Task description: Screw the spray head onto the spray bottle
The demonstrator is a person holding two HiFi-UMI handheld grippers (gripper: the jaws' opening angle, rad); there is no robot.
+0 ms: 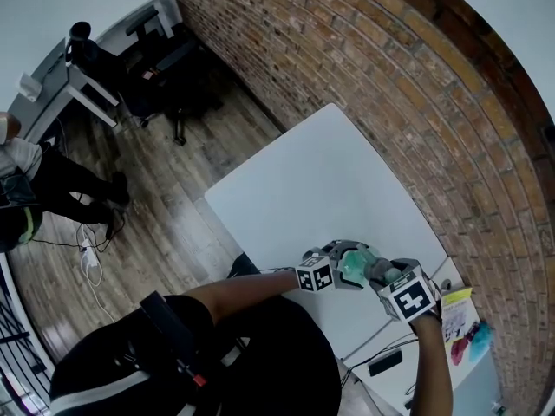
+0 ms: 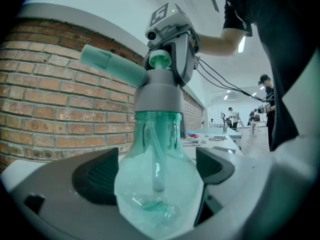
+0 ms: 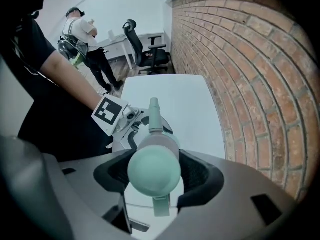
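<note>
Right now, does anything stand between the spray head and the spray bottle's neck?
Nothing visible does. The spray head already sits on the neck of the spray bottle, its dip tube inside. The right gripper clamps it from above; the left gripper holds the bottle.

Grey-green spray head [image 2: 158, 84] sits atop upright teal spray bottle [image 2: 157, 184].

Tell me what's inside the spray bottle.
A dip tube hangs down inside the translucent green spray bottle. The grey spray head covers the neck, hiding the threads; whether liquid is inside is unclear.

Left hand-held gripper [image 2: 155, 174] and right [image 3: 156, 176] gripping
</note>
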